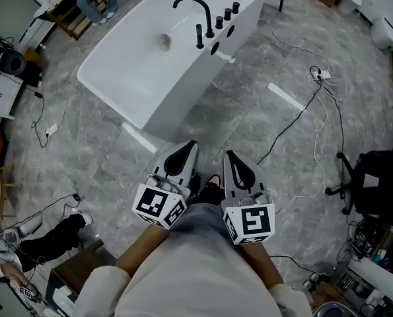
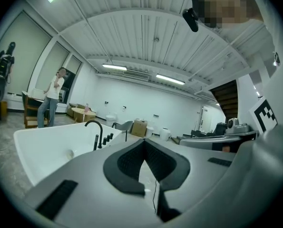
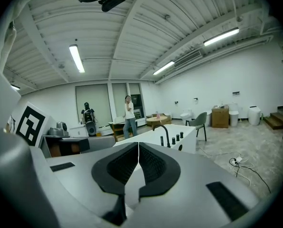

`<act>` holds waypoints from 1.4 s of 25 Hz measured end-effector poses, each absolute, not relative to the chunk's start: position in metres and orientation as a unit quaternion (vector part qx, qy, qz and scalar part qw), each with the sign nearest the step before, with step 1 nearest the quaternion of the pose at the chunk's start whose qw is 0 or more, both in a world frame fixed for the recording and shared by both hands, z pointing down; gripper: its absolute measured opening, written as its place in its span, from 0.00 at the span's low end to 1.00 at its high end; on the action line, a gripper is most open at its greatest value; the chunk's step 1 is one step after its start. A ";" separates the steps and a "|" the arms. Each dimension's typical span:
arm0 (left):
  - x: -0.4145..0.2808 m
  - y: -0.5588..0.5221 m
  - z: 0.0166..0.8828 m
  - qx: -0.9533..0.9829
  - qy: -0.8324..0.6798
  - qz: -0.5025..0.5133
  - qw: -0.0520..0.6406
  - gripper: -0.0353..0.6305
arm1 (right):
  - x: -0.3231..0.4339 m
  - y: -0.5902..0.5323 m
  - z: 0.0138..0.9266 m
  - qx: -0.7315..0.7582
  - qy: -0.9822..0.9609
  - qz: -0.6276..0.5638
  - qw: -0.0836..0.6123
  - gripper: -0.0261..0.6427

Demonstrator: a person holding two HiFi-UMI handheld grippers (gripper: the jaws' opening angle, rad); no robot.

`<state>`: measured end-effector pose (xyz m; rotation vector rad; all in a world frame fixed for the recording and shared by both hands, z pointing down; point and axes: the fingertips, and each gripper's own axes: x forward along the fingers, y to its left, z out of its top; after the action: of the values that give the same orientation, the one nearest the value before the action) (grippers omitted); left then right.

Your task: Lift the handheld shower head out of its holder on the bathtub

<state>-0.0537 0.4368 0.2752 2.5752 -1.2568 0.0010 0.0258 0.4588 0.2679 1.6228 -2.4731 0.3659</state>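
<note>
Left claw (image 1: pixel 192 145) and right claw (image 1: pixel 228 154) are idling closed and empty, well apart from the bathtub (image 1: pixel 183 104), where the handheld shower head (image 1: pixel 200 36), seemingly the slim black upright by the faucet (image 1: pixel 207 15), is waiting; approach step in hand, next move needing one claw opening around it.

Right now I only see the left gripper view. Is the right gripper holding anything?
Observer: No. The right gripper is empty, with its jaws pressed together.
Operator: How near the tub are both grippers?
Observer: The head view shows it and the left gripper side by side, close to the person's body. A stretch of grey floor separates them from the bathtub.
Operator: Is anything lying on that floor?
Observer: A white strip lies by the tub's near corner, and a black cable trails off to the right of the right gripper.
</note>
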 end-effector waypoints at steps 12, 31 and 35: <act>-0.053 0.400 0.284 0.879 -0.443 -0.022 0.173 0.06 | 0.019 0.427 0.277 0.531 -0.829 0.140 0.102 0.07; -0.072 0.281 0.293 0.881 -0.429 -0.024 0.196 0.06 | 0.007 0.306 0.285 0.542 -0.817 0.149 0.130 0.07; -0.080 0.255 0.290 0.883 -0.427 -0.031 0.191 0.06 | 0.002 0.278 0.288 0.547 -0.812 0.149 0.139 0.07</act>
<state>-0.0803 0.2549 0.2903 2.4809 -1.1994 -0.0868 0.0021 0.2783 0.2876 1.5825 -2.3468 0.4306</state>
